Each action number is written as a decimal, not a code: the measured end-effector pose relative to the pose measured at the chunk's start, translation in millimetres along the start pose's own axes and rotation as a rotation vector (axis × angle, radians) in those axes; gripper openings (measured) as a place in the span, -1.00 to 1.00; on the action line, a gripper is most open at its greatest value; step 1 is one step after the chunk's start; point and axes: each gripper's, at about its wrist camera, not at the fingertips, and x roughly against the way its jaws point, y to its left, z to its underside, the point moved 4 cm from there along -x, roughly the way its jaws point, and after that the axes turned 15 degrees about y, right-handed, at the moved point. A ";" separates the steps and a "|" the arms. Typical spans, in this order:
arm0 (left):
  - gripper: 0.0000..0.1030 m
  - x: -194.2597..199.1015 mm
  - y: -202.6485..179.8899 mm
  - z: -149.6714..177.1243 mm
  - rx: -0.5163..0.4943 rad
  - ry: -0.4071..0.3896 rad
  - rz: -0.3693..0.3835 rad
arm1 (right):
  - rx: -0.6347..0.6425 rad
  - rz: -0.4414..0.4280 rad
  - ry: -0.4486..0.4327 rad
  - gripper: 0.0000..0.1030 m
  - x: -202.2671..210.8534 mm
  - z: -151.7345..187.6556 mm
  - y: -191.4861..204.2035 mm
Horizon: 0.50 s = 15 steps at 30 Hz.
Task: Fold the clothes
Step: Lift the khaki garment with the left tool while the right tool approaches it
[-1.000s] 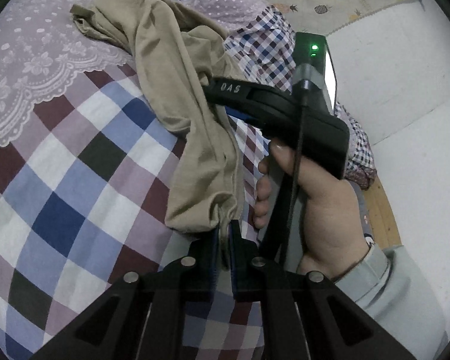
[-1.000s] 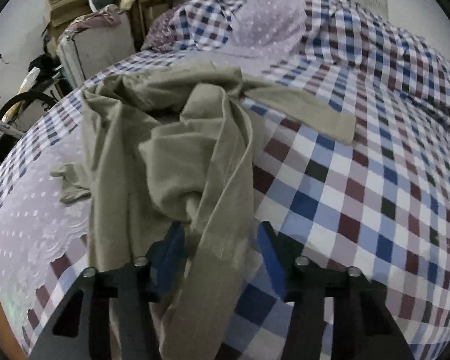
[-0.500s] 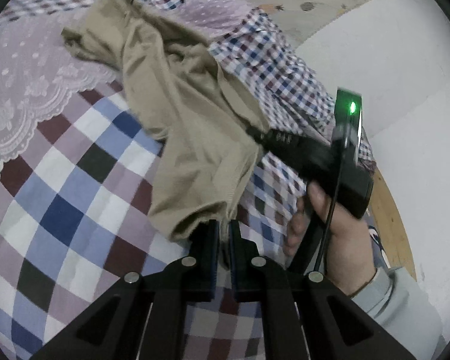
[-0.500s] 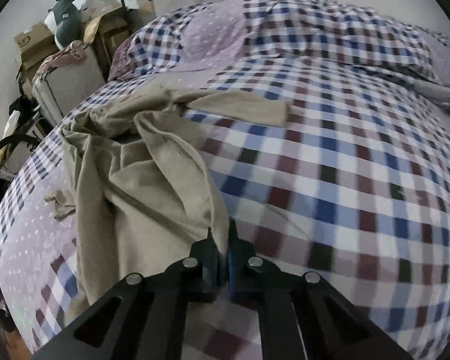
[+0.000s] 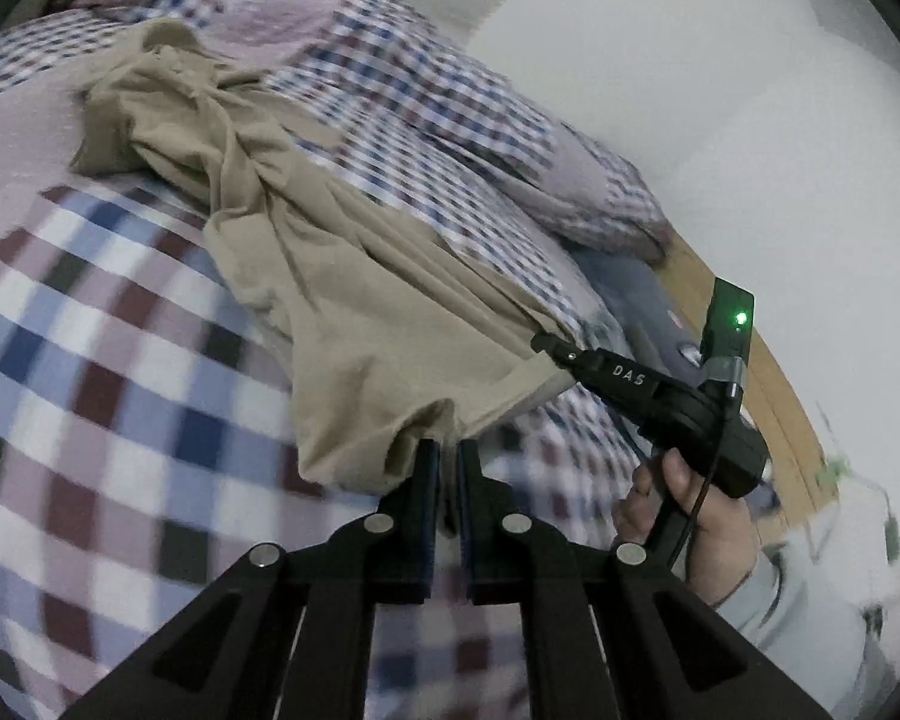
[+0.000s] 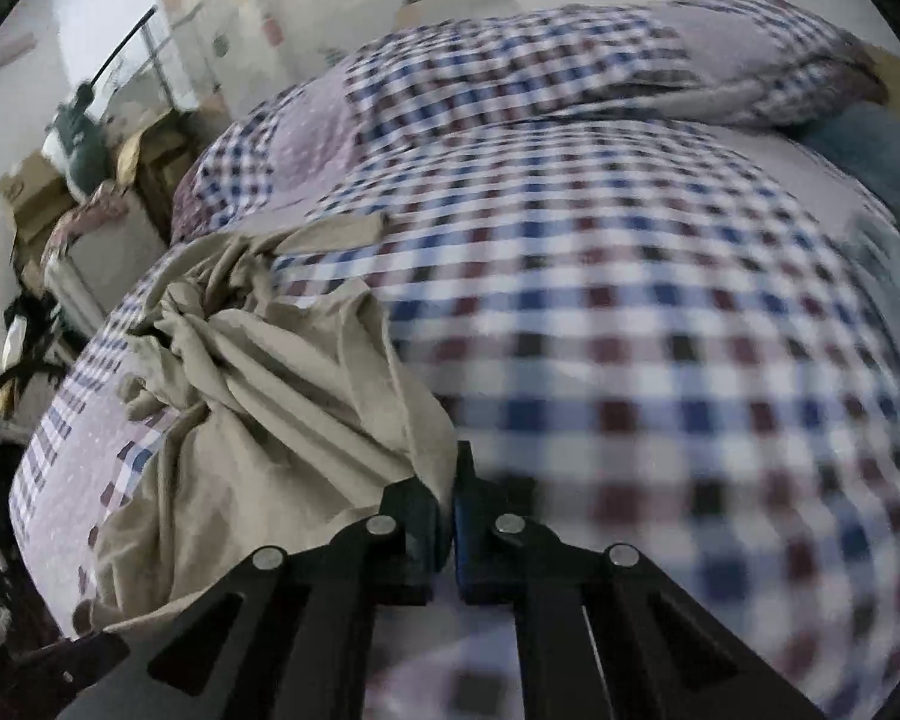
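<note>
Cloth, a crumpled beige knit garment (image 5: 354, 300) on the checked bedspread (image 5: 120, 360), now hangs stretched between both claws, left claw (image 5: 445, 462) clamped on one hem corner, right claw (image 6: 447, 498) freshly clamped on the other and drawn aside, so spreading can start.

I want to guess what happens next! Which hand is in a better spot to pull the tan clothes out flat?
Probably the right. Both tools already pinch the tan garment: the left tool sits near the bunched part, while the right tool holds the far edge, with open checked bedspread ahead.
</note>
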 end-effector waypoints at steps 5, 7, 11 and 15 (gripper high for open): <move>-0.91 9.7 -39.6 54.5 -0.074 0.035 0.053 | -0.066 -0.002 -0.036 -0.96 59.7 48.6 -45.9; -0.91 7.9 -50.1 70.6 -0.071 0.053 0.064 | -0.067 -0.007 -0.043 -0.96 80.2 69.7 -54.2; -0.91 21.8 -47.8 114.1 -0.042 0.066 0.063 | -0.066 -0.048 -0.058 -0.96 114.2 107.6 -55.1; -0.90 35.3 -39.9 141.1 0.013 0.041 0.036 | -0.031 -0.089 -0.059 -0.96 136.5 144.2 -42.6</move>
